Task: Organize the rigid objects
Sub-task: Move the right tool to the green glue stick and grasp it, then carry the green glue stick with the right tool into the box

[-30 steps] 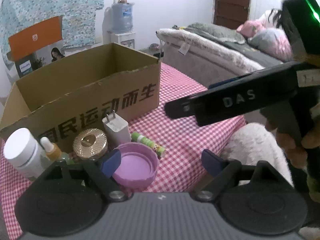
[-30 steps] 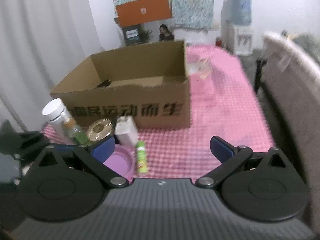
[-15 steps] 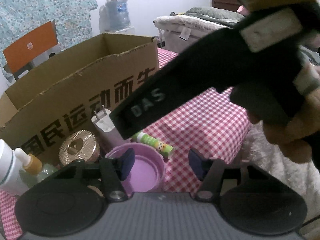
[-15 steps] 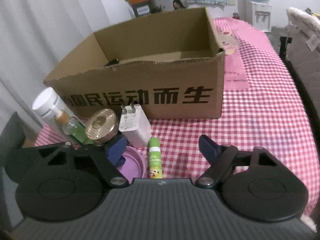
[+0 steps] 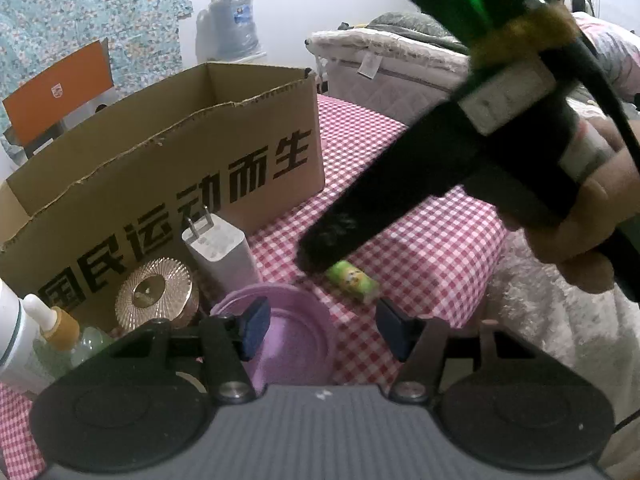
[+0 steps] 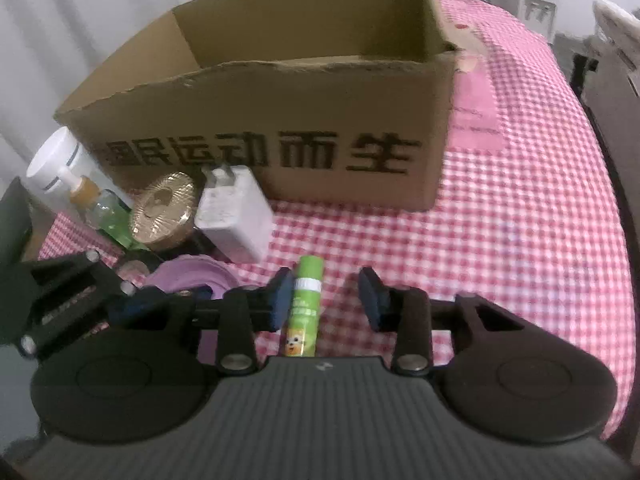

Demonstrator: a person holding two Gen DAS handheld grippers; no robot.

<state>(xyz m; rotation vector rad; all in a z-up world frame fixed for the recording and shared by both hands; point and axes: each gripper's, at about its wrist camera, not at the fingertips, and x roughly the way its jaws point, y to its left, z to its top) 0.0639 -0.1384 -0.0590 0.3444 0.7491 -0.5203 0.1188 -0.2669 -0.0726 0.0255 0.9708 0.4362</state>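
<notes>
A green glue stick [image 6: 305, 304] lies on the pink checked tablecloth, between the open fingers of my right gripper [image 6: 329, 298], nearer the left pad. In the left wrist view the glue stick [image 5: 352, 281] pokes out under the right gripper's black body [image 5: 400, 200]. My left gripper [image 5: 322, 330] is open and empty, its left pad over a purple lid [image 5: 288, 332]. A white charger [image 6: 234, 218], a gold round lid [image 6: 162, 210], a dropper bottle [image 6: 100, 208] and a white jar [image 6: 56, 168] stand before an open cardboard box [image 6: 280, 120].
The box has black printed characters on its front. A grey sofa [image 5: 400, 76] and a water dispenser [image 5: 232, 24] stand beyond the table. The table's right edge [image 6: 624, 280] drops off beside a dark chair.
My right gripper has dropped low and moved forward so its fingers now straddle the glue stick, and has narrowed a little. My left gripper has closed partway and edged nearer the purple lid.
</notes>
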